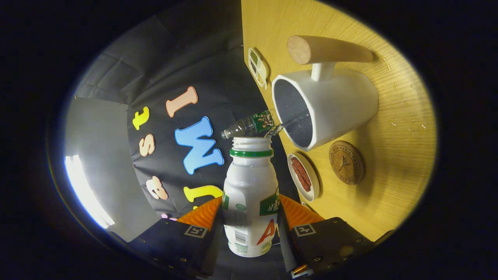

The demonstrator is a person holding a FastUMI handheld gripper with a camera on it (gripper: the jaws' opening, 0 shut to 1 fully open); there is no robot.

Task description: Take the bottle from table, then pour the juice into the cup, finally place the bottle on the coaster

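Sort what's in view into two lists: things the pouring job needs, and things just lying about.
For the job:
- white bottle, cap off, clamped between the fingers of the hand-held gripper, tipped toward the cup
- white cup with wooden handle
- cork coaster beside the cup

Lying about:
- small dish of brownish stuff
- clear plastic bottle
- small compartmented container

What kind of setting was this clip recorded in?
Most likely a staged recording booth: a wooden table against a black cloth wall, set with a white cup, a cork coaster and small dishes. The claw grips a white bottle, tipped sideways.
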